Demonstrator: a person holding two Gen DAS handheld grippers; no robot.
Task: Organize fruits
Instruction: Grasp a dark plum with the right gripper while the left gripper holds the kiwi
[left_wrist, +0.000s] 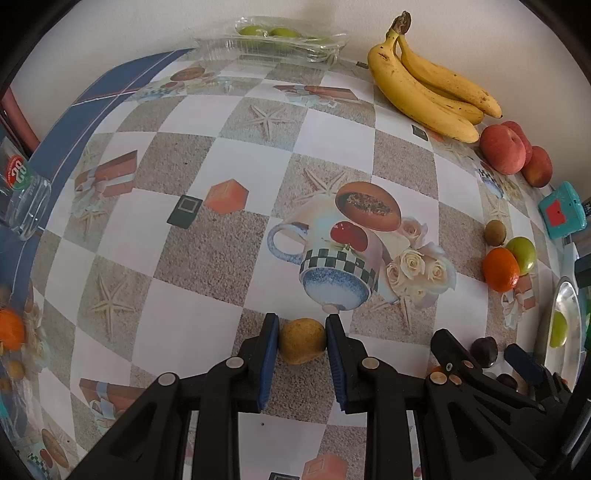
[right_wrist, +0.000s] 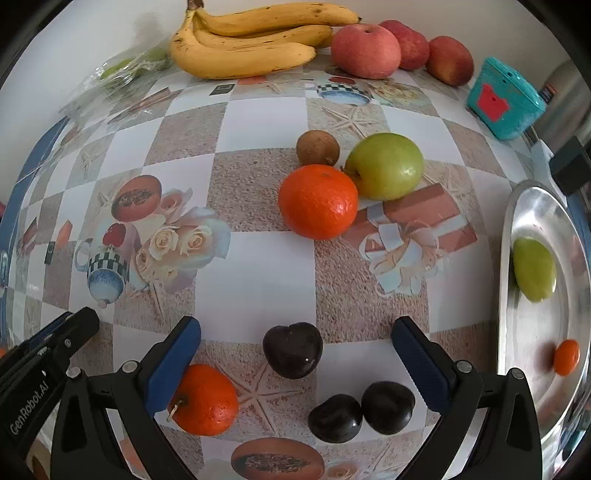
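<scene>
My left gripper (left_wrist: 301, 325) is shut on a small yellow-brown fruit (left_wrist: 302, 340), held between its blue pads low over the table. My right gripper (right_wrist: 295, 332) is open, its jaws wide apart on either side of a dark plum (right_wrist: 292, 350); it also shows in the left wrist view (left_wrist: 480, 347). Two more dark plums (right_wrist: 360, 415) and an orange mandarin (right_wrist: 205, 398) lie close under it. Further out lie a mandarin (right_wrist: 318, 201), a green apple (right_wrist: 385, 166) and a brown fruit (right_wrist: 317, 147).
A steel tray (right_wrist: 535, 332) at the right holds a green fruit (right_wrist: 533, 268) and a small orange one (right_wrist: 566, 357). Bananas (right_wrist: 251, 40) and red apples (right_wrist: 365, 50) lie by the wall. A teal box (right_wrist: 506, 98) and a clear plastic punnet (left_wrist: 273, 44) stand at the back.
</scene>
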